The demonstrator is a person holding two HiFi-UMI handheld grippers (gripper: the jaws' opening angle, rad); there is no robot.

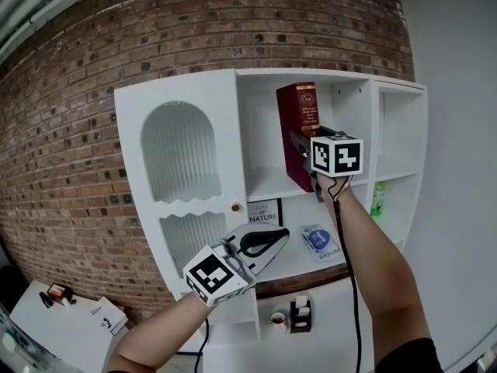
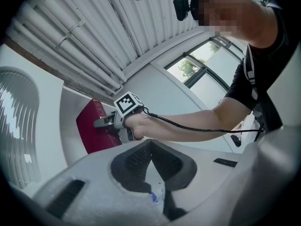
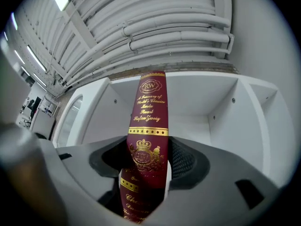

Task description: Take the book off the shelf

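A dark red book (image 1: 299, 130) with gold lettering stands upright in the upper middle compartment of the white shelf unit (image 1: 264, 186). My right gripper (image 1: 305, 148) reaches up to it, and its jaws stand on either side of the spine. In the right gripper view the book (image 3: 148, 126) fills the gap of the right gripper (image 3: 148, 161), with both pads against its covers. My left gripper (image 1: 268, 243) hangs lower, in front of the middle shelf, shut and holding nothing. From the left gripper (image 2: 150, 159) view I see the book (image 2: 96, 126) and the right gripper (image 2: 110, 121) on it.
A framed print (image 1: 265, 210) and a flat blue-and-white book (image 1: 318, 239) lie on the shelf below. A green bottle (image 1: 378, 199) stands in the right column. A ribbed-glass cabinet door (image 1: 178, 154) fills the left side. A brick wall is behind.
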